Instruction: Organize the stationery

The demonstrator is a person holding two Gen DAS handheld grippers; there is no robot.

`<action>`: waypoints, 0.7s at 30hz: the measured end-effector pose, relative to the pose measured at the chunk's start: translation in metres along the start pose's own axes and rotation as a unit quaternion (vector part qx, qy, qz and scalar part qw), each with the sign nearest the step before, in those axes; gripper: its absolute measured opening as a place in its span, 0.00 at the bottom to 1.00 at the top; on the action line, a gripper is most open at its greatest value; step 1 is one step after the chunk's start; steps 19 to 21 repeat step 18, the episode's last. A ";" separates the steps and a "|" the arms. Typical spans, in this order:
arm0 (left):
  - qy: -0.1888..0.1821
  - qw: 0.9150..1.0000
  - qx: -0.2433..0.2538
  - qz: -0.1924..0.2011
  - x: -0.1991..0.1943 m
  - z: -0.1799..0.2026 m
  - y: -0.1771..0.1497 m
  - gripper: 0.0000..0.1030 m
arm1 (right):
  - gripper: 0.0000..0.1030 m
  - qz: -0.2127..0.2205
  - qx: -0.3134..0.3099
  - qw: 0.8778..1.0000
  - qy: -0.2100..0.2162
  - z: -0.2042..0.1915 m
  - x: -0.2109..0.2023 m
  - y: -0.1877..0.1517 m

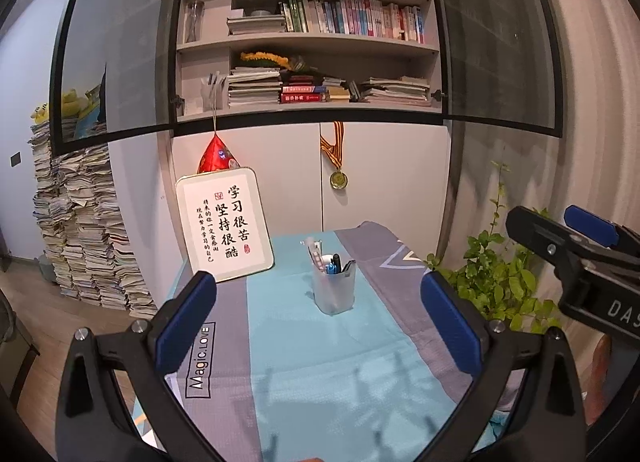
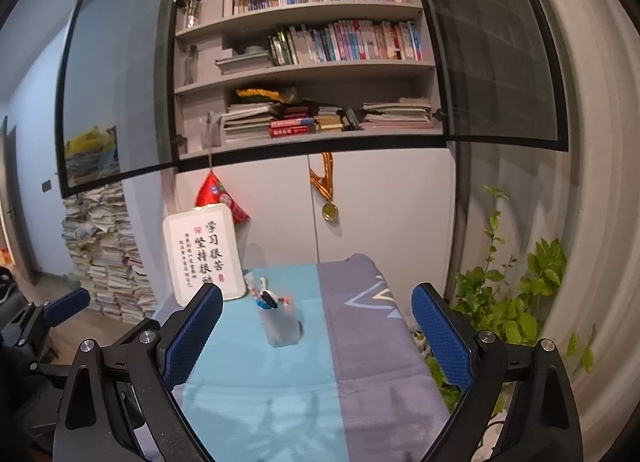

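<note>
The fingers [image 1: 192, 318] of the left gripper [image 1: 320, 318] are standing wide apart with nothing between them, and they are hanging above the near part of the surface [image 1: 320, 382]. The fingers [image 2: 196, 334] of the right gripper [image 2: 318, 332] are also standing wide apart and are holding nothing; in the left wrist view this gripper is showing at the right edge, apart from the left one.

A translucent pen cup [image 1: 334, 288] is standing upright on the turquoise stripe of the cloth [image 1: 400, 262] that is covering the surface, well ahead of both grippers. Several pens [image 1: 335, 262] are sticking out of the cup, dark and blue ones among them; how many there are cannot be told.

Behind the cup to the left, a white board with calligraphy [image 1: 226, 224] is leaning against the cabinet [image 1: 384, 182]. A green plant [image 1: 496, 282] is growing at the right of the surface.
</note>
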State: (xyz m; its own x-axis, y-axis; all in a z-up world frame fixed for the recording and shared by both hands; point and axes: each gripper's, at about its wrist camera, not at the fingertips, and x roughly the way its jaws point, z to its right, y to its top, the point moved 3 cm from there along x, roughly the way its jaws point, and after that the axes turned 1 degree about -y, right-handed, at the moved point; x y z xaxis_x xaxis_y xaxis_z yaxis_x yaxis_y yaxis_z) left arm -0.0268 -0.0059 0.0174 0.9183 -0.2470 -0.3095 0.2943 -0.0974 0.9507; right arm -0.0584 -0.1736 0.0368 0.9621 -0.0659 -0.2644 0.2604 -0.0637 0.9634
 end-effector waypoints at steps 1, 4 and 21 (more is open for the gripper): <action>0.000 1.000 0.000 0.002 -0.002 0.000 0.000 0.99 | 0.93 0.002 0.000 1.000 0.001 0.000 -0.002 0.000; -0.001 1.000 0.001 0.007 -0.006 -0.001 0.001 0.99 | 0.93 0.006 0.001 1.000 0.004 0.000 -0.007 0.000; -0.003 1.000 0.003 0.015 -0.018 0.001 0.000 0.99 | 0.93 0.012 0.000 1.000 0.004 0.001 -0.016 -0.001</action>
